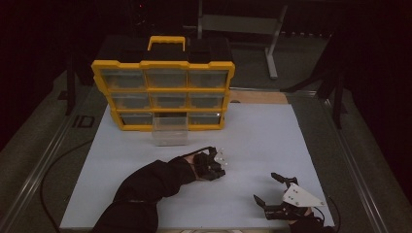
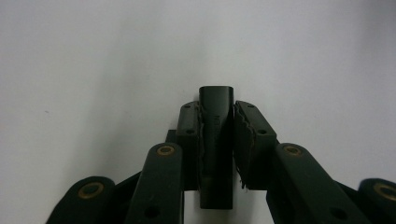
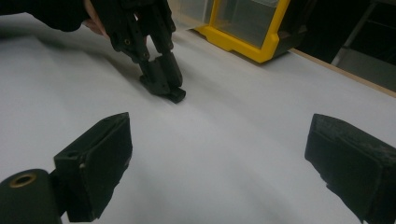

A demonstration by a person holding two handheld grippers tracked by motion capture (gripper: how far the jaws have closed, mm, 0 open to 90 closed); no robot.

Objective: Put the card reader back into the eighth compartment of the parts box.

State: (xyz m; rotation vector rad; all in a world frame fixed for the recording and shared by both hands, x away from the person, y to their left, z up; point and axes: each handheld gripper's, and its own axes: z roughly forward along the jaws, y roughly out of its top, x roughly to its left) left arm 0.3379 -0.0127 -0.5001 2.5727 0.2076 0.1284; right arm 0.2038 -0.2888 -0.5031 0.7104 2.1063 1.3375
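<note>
Your left hand-held gripper (image 2: 217, 135) pinches the small black plug (image 2: 215, 112) mid-body; it's light, rigid, slick; right hand-held gripper (image 3: 219, 163) at four o'clock gapes empty.

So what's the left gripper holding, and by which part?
A small black plug-like part, pinched by its long sides between the left gripper's fingers, against the white mat.

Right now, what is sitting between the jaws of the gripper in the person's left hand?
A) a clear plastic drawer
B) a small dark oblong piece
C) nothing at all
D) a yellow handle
B: in the left gripper view the small dark piece sits squeezed between the two pads of the left gripper, low over the white table sheet; the clear drawer lies apart, by the yellow organizer.
</note>
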